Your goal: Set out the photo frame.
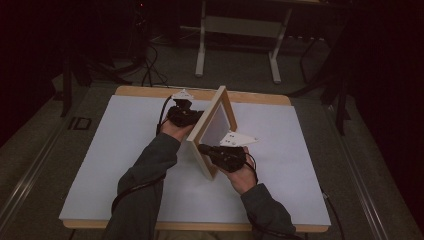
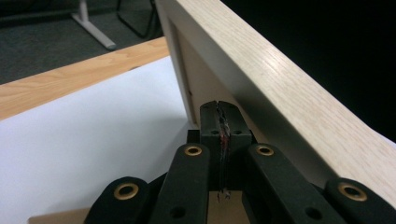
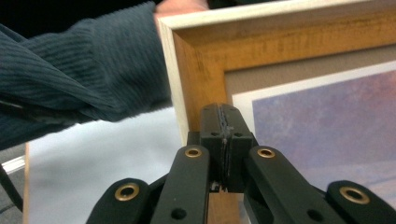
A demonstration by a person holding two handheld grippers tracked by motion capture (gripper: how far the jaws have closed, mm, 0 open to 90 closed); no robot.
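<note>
A light wooden picture frame [image 1: 212,102] stands tilted on edge on the white board [image 1: 115,150], its picture side turned to the right. My left gripper [image 1: 196,119] is behind it, jaws shut, tips against the frame's back [image 2: 201,79] just under the top rail [image 2: 289,88]. My right gripper [image 1: 201,148] is on the picture side, jaws shut, tips at the inner edge of the frame's corner [image 3: 196,79]. A purple-blue print [image 3: 327,130] with a pale mat sits in the frame. Nothing shows between either pair of jaws [image 2: 219,109] [image 3: 219,112].
The white board lies on a wooden tabletop [image 1: 145,91] whose edge shows at the back. A person's dark ribbed sleeve [image 3: 70,70] reaches across behind the frame. White desk legs [image 1: 200,50] and cables stand on the dark floor beyond the table.
</note>
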